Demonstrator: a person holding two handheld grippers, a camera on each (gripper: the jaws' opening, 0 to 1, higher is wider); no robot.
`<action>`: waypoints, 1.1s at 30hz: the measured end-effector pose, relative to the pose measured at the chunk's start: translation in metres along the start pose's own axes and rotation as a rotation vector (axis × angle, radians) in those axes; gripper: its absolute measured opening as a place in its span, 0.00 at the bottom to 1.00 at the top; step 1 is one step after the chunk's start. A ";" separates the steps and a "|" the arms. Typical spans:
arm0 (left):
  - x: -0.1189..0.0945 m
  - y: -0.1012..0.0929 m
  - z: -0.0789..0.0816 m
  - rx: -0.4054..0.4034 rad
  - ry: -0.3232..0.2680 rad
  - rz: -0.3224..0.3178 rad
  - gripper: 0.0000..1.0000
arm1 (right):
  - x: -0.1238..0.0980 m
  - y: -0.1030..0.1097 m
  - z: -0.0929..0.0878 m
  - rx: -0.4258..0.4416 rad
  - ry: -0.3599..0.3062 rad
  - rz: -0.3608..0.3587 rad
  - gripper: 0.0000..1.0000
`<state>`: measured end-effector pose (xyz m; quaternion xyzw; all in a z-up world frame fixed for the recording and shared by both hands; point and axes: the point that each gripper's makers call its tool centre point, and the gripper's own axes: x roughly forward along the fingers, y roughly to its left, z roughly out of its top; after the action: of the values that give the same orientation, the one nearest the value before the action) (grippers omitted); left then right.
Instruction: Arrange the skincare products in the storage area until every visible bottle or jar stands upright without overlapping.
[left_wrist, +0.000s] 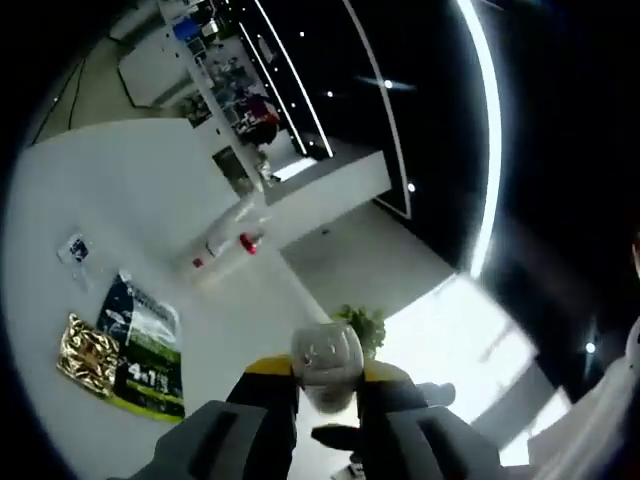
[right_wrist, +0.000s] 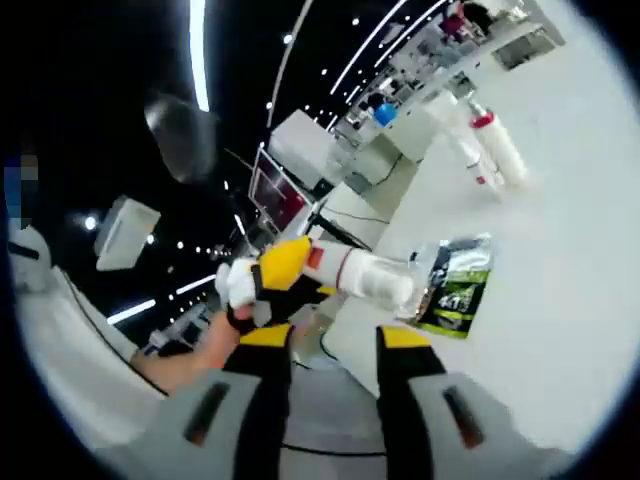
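White table fills the left of the left gripper view; set the bottle down upright on a bare patch, clear of the sachets lower left. Two bottles lie toppled at frame centre. Left gripper is clamped on a white bottle. Right gripper is empty, jaws wide; the bottle sits just above them.

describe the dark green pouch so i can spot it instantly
On the white table, look past the two lying white bottles toward the near edge. The dark green pouch lies flat beside a crinkled gold packet; it alone bears large white "4in1" lettering.
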<state>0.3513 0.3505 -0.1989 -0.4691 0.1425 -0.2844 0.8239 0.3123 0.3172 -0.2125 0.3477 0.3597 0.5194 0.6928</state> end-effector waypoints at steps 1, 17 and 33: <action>0.000 -0.001 -0.002 0.016 0.003 -0.005 0.21 | -0.001 -0.004 0.001 0.040 -0.013 -0.019 0.34; 0.008 -0.032 -0.027 0.555 0.167 -0.122 0.21 | 0.000 -0.020 0.031 0.445 -0.237 0.026 0.42; 0.001 -0.028 -0.051 0.749 0.268 -0.113 0.23 | -0.007 0.002 0.052 0.370 -0.240 0.105 0.24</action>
<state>0.3172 0.3037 -0.2012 -0.1021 0.1095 -0.4202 0.8950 0.3541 0.3051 -0.1840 0.5463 0.3451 0.4348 0.6272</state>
